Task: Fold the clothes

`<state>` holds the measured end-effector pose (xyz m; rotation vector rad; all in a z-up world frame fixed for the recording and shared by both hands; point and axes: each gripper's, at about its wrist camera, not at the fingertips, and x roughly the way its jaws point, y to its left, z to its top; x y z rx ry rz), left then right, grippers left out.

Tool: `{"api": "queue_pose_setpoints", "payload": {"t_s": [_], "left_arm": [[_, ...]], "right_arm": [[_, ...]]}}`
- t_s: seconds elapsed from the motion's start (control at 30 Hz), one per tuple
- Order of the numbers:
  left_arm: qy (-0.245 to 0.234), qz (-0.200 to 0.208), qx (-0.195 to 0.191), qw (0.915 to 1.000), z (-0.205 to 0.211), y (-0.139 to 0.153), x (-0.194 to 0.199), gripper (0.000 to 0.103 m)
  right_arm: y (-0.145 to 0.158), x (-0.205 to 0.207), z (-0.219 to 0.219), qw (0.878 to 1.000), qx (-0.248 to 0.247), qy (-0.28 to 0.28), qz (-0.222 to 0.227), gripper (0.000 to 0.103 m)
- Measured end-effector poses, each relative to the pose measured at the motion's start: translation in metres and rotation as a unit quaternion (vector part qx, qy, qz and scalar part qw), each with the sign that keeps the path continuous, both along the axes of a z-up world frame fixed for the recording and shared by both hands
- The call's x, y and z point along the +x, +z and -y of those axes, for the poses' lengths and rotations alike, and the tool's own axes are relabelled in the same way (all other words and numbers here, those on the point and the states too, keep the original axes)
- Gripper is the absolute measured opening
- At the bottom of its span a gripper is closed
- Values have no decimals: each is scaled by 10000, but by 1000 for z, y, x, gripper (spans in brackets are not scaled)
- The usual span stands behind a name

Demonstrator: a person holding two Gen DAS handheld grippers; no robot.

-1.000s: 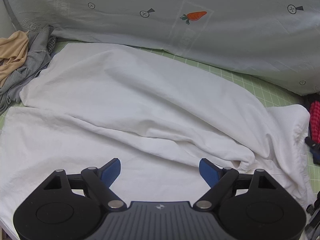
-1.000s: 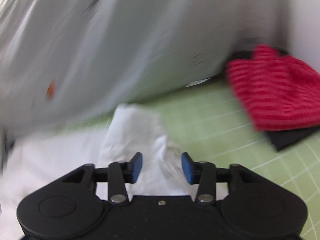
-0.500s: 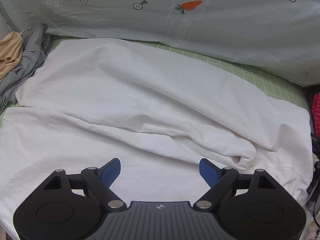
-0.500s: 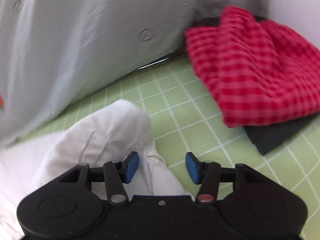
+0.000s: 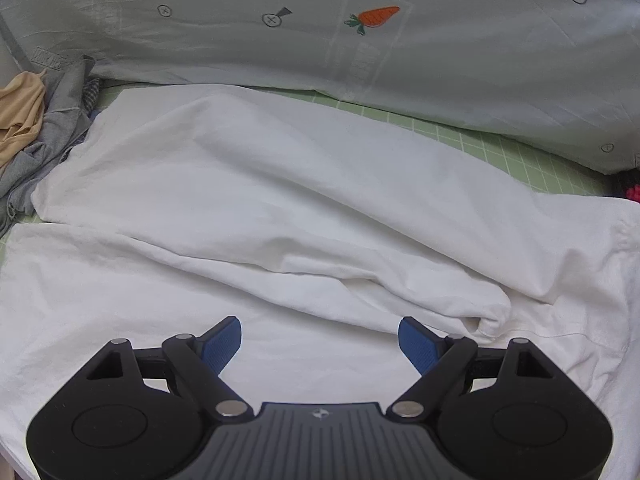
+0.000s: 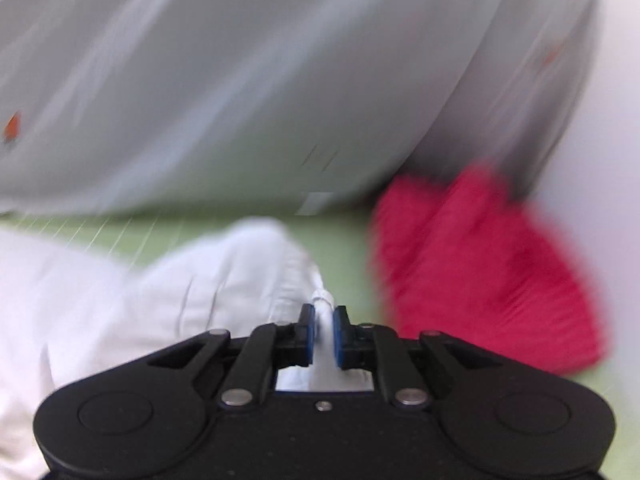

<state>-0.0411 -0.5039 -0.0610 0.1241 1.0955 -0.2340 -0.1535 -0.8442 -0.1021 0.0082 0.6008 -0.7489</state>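
- At six o'clock in the right wrist view, right gripper (image 6: 323, 330) closing its fingers (image 6: 307, 334) on an edge of the white garment (image 6: 168, 296); a second ago apart, now pinching cloth.
- Means a fold can probably begin from that edge.
- Left gripper (image 5: 320, 340) hovering wide open, holding nothing, over the garment spread across the green mat (image 5: 520, 152).
- Crowded at twelve by the carrot-print bedding (image 5: 360, 60), at three by the red checked cloth (image 6: 480, 272); grey clothes (image 5: 52, 136) at nine.
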Motion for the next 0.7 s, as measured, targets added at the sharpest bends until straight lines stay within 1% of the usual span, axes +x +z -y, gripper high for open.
{"api": "queue_pose_setpoints", "payload": {"t_s": [0.03, 0.07, 0.1, 0.13, 0.17, 0.2, 0.23, 0.27, 0.3, 0.33, 0.37, 0.43, 0.5, 0.63, 0.7], "left_arm": [[40, -15, -2, 10000, -2, -1, 1, 86], [79, -35, -5, 10000, -3, -2, 2, 86], [109, -48, -15, 9999, -4, -3, 3, 86], [122, -52, -29, 9999, -4, -2, 4, 86], [120, -39, -45, 9999, -5, -1, 4, 86], [111, 6, -62, 9999, -5, 2, 3, 86], [107, 76, -79, 9999, -6, 5, 2, 86], [119, 132, -83, 9998, -8, 7, 1, 86], [137, 180, -83, 9997, -10, 9, 0, 86], [156, 205, -88, 9996, -11, 10, 0, 86], [182, 212, -107, 9996, -13, 11, -1, 86], [231, 222, -161, 9994, -16, 13, -4, 86], [246, 253, -227, 9991, -19, 16, -9, 86], [134, 356, -318, 9988, -25, 21, -26, 86], [83, 365, -386, 9986, -30, 23, -36, 86]], "right_arm": [[5, -2, 3, 9998, -180, -78, -40, 10], [4, 0, 8, 9995, -243, -89, -177, 11], [-2, 3, 14, 9992, -190, -87, -341, 14], [-12, 7, 22, 9986, -32, -72, -530, 17], [-18, 7, 26, 9981, 116, -84, -597, 29], [-19, 2, 28, 9981, 254, -121, -555, 38], [-19, -3, 30, 9978, 393, -157, -512, 41], [-20, -7, 31, 9973, 531, -193, -469, 54], [-18, -15, 30, 9970, 620, -254, -376, 77], [-15, -26, 25, 9969, 665, -337, -237, 86], [-12, -37, 21, 9961, 758, -438, -127, 90], [-12, -62, 12, 9920, 1057, -685, 18, 90], [-17, -94, -1, 9855, 1354, -1021, 80, 90], [-33, -157, -26, 9677, 1889, -1661, 195, 90], [-40, -180, -34, 9579, 2217, -1798, 314, 90]]}}
